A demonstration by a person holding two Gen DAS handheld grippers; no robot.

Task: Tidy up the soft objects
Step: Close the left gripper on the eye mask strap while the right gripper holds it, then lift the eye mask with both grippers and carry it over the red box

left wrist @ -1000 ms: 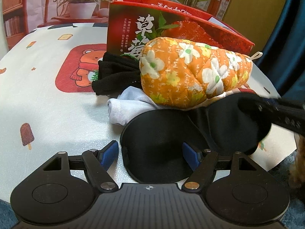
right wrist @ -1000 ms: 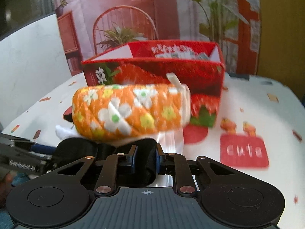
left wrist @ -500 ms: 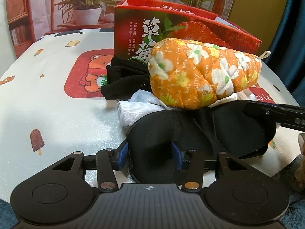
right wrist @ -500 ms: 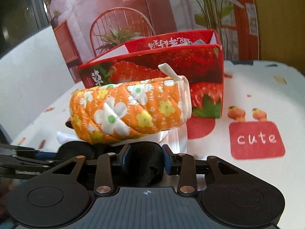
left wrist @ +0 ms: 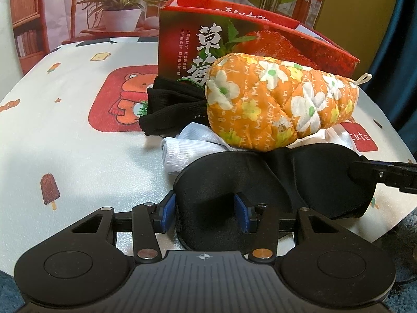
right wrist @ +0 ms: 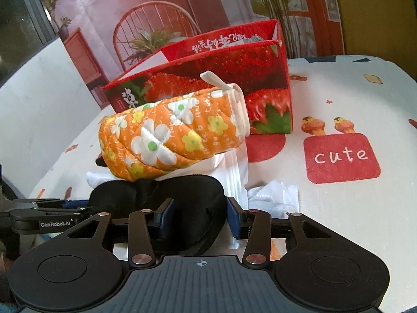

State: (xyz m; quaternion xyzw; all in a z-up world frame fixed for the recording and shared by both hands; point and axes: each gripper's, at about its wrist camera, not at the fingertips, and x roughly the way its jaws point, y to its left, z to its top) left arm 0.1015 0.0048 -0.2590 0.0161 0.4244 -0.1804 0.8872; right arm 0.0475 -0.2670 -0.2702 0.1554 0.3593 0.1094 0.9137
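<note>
Left wrist view: left tool (left wrist: 206,210) pinches one cup of the black sleep mask (left wrist: 260,180), lying just in front of the orange quilted mitt (left wrist: 281,104). Right tool (right wrist: 199,216), half-spread, straddles the other cup. Light, floppy foam; take both ends.

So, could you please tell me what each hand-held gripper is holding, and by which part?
The left hand-held gripper pinches one eye cup of the black eye mask; the right hand-held gripper straddles the other cup, its grip unclear.
</note>
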